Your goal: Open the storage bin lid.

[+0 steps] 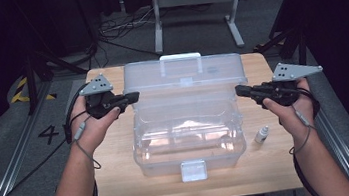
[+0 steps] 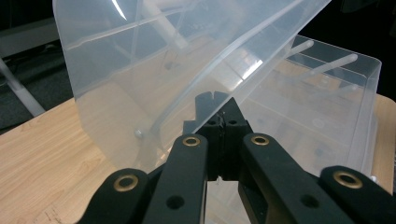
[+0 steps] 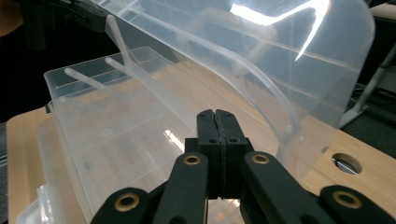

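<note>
- High view: clear plastic box sits at worktop centre, lid swung up and back toward 12 o'clock.
- Left tool at the box's 9 o'clock, right tool at 3 o'clock, each at a lid end.
- Both tools pinched fully together, nothing between the jaws; whether they touch the lid, I can't tell.
- Small dropper bottle stands on the worktop at the box's 3 o'clock, outside it.
- Judgement: opening looks done; bottle not yet loaded, box compartments look empty.
</note>
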Demonstrator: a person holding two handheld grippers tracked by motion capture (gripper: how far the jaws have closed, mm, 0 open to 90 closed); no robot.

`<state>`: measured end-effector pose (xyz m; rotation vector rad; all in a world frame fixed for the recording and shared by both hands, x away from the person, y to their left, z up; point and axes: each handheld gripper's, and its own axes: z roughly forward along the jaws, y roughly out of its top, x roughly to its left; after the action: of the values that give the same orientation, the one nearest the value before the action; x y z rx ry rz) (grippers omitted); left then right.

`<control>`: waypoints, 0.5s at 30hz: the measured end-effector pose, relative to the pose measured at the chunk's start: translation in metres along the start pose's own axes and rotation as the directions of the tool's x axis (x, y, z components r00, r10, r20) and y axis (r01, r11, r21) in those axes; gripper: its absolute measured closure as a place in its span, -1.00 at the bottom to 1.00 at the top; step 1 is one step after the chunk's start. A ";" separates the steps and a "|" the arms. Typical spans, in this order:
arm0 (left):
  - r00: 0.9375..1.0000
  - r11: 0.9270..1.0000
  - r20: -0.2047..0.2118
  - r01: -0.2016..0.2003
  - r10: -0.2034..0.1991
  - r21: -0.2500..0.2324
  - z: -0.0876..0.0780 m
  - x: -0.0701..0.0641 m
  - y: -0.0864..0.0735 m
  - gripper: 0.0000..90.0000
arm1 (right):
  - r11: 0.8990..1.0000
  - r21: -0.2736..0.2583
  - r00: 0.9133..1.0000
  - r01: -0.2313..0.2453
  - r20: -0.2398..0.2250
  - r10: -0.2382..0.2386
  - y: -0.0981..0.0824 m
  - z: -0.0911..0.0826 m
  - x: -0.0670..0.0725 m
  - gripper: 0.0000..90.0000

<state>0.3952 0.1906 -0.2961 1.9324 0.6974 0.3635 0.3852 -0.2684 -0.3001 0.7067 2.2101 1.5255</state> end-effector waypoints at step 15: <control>1.000 1.000 0.002 0.002 -0.002 0.006 0.000 0.000 0.001 1.00 | 0.999 -0.029 0.989 0.017 0.147 -0.013 -0.003 -0.027 0.005 0.49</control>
<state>0.3955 0.1900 -0.2953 1.9375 0.7007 0.3586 0.3649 -0.2869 -0.2934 0.7659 2.0750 1.4480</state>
